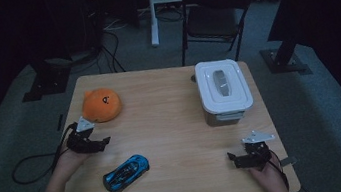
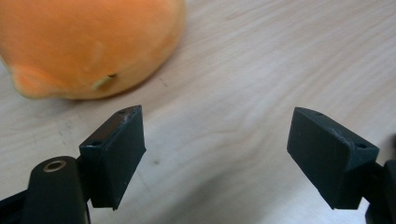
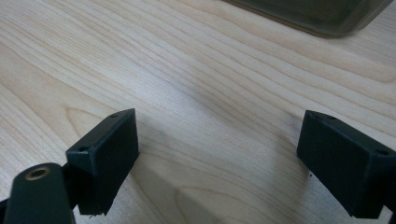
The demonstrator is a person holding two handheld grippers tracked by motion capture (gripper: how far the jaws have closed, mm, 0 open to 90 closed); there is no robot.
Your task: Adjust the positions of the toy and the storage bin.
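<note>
A person is sitting at a wooden counter (image 1: 169, 101) in a dim room, holding a two-jaw gripper in each hand. The left gripper (image 1: 103, 142) is hanging low over the near left part of the counter, just in front of an orange plush toy (image 1: 101, 104), with its jaws pointing toward the middle of the counter. In the left gripper view the jaws are standing wide apart with nothing but bare wood between them, and the orange plush toy (image 2: 88, 46) is lying ahead and to the left of them, near but not touching.

A blue toy car (image 1: 126, 172) is lying on the near part of the counter, between the two grippers and closer to the left one, turned at a slant with one end toward the near left corner. Neither gripper is touching it.

The right gripper (image 1: 234, 159) is resting near the near right corner of the counter, its jaws pointing toward the car. In the right gripper view its jaws are also standing wide apart over bare wood, holding nothing, and the lower edge of a grey container (image 3: 317, 14) is showing at the top of that picture.

In the high view that container (image 1: 222, 93) is sitting on the far right part of the counter, a grey box with a white lid (image 1: 222, 82) closed on it, well apart from the toy and the car. A black folding chair (image 1: 215, 16) is standing on the floor beyond the counter.
</note>
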